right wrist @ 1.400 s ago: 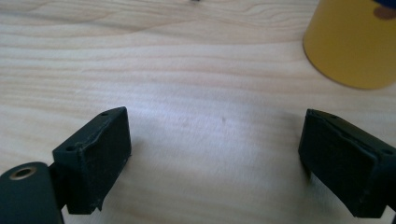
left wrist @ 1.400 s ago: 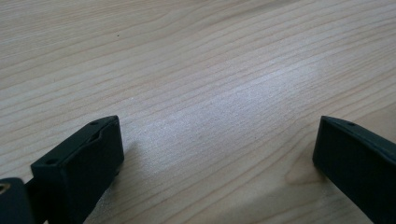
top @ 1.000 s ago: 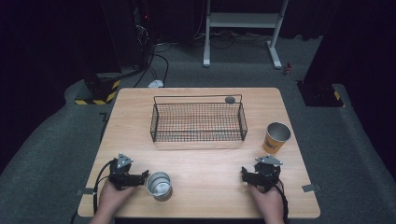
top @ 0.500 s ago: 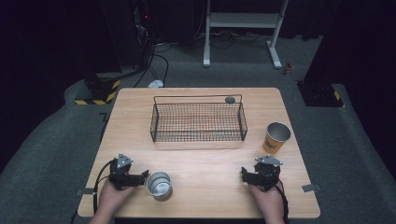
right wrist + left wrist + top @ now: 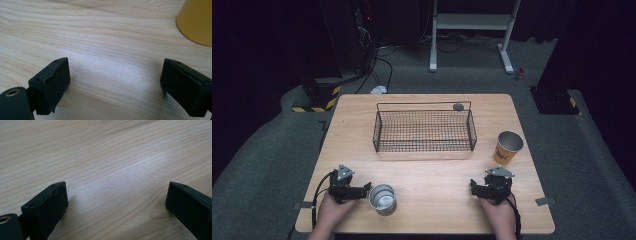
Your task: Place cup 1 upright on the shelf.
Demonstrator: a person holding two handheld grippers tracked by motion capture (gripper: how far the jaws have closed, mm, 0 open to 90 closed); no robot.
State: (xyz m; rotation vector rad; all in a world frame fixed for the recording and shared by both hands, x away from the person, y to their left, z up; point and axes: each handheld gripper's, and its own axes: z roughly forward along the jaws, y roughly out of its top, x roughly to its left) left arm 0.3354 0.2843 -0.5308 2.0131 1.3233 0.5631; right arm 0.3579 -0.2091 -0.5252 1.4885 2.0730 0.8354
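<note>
My left gripper (image 5: 348,188) rests near the table's front left, held by a hand. Its jaws stand wide open, and in the left gripper view (image 5: 117,195) bare wood lies between them. A silver metal cup (image 5: 382,198) stands upright just right of it, close to one jaw and outside the gap. My right gripper (image 5: 492,187) sits near the front right, also open (image 5: 115,72) over bare wood. A yellow cup (image 5: 507,147) stands upright beyond it to the right, and its side shows in the right gripper view's upper right corner (image 5: 196,21).
A black wire basket (image 5: 424,131) stands in the middle of the wooden table (image 5: 437,175). A small grey round object (image 5: 458,106) lies by its back right corner. A white frame (image 5: 472,30) and cables are on the floor beyond the table.
</note>
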